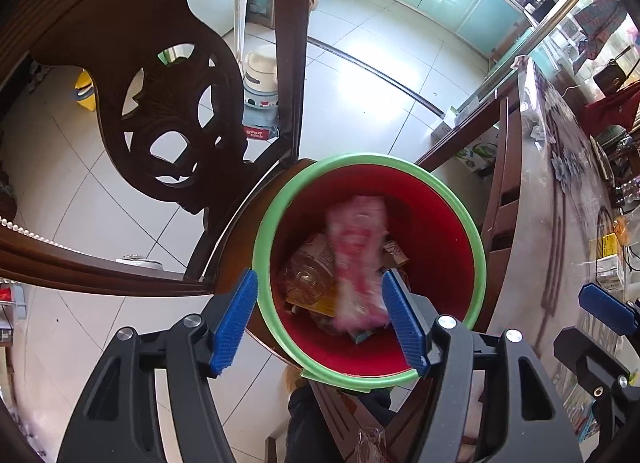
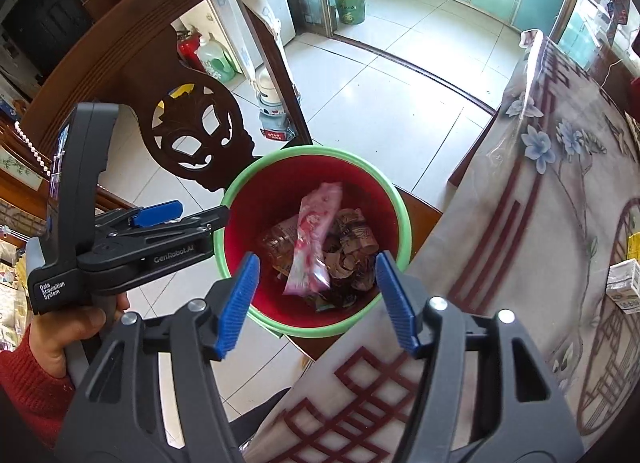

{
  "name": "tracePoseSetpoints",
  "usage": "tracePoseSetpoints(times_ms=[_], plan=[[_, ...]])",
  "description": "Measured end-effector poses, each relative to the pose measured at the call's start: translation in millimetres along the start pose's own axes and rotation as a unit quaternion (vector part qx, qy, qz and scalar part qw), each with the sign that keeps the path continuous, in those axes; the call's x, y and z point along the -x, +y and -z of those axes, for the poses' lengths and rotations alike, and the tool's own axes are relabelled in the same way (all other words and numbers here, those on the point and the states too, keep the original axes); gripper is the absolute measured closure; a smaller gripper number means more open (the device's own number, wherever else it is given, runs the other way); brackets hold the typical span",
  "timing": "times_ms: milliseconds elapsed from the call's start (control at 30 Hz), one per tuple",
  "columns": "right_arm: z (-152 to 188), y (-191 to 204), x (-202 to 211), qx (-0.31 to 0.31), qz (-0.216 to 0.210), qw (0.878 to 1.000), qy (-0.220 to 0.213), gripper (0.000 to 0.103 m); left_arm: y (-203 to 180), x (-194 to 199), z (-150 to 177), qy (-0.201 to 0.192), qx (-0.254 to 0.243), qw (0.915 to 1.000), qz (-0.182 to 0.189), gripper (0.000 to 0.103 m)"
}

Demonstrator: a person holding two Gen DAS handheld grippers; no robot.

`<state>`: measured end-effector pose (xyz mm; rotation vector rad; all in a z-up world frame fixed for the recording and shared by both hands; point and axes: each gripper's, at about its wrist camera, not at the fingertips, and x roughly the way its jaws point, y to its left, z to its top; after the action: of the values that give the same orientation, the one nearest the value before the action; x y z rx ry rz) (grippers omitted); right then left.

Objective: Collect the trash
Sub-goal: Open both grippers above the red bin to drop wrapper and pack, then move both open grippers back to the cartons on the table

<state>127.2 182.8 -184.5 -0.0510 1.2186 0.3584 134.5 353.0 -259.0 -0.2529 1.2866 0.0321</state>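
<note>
A red bin with a green rim stands on a dark wooden chair seat. Inside lie a pink wrapper, a crushed clear bottle and crumpled brown paper. The wrapper looks blurred in the left wrist view. My left gripper hangs open over the bin, its blue pads touching nothing. From the right wrist view the left gripper sits at the bin's left rim. My right gripper is open above the bin's near edge, with nothing held.
A table with a flowered plastic cover runs along the right, carrying small boxes. The carved chair back rises left of the bin. A hand in a red sleeve holds the left gripper. White tiled floor lies beyond.
</note>
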Motion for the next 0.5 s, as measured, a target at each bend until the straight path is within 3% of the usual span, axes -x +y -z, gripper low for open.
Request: tracePoseSetpoints(times_ms=[267, 500], plan=[[10.8, -13.3, 24.6, -0.012, -0.004, 1.000, -0.021, 0.037, -27.0, 19.6, 4.8, -0.023, -0.027, 0.9991, 0.022, 0.036], [41.4, -76.1, 57.8, -0.046, 0.032, 0.998, -0.033, 0.035, -78.7, 27.8, 15.4, -0.024, -0.065, 0.9963, 0.051, 0.035]])
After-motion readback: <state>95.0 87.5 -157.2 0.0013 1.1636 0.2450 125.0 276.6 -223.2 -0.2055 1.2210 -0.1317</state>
